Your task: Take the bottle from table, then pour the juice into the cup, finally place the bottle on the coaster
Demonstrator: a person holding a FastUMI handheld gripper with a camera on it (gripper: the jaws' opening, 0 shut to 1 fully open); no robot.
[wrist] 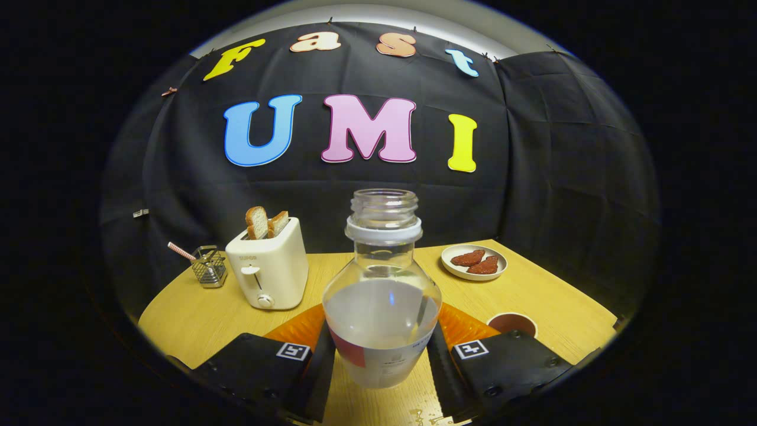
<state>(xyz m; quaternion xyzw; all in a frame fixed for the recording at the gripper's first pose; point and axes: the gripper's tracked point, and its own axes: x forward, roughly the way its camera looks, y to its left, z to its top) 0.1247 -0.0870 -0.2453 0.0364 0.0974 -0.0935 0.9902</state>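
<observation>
Gripper (381,355) is clamped on the bottle (381,307), both fingers pressing its lower body from either side, bottle upright btwn them. It's a clear plastic bottle, cap off, white ring under the open neck, abt half full of pale cloudy juice, w/ a label round the bottom. Behind the bottle, showing on both sides of it, an orange coaster (295,325) lies on the wooden table (550,296); can't tell if the bottle's base touches table or coaster. Just right of the fingers, near side, a cup (512,323) w/ a dark inside, apart from the bottle. Farther back on the right, a small white plate (474,262) w/ two reddish-brown pieces of food on it. Left of the bottle, a cream toaster (269,269) w/ two bread slices (266,223) sticking up from the slots. Left of that, a small wire basket (209,267) w/ a striped straw poking out. A few wet drops (423,414) on the table near the fingers.
</observation>
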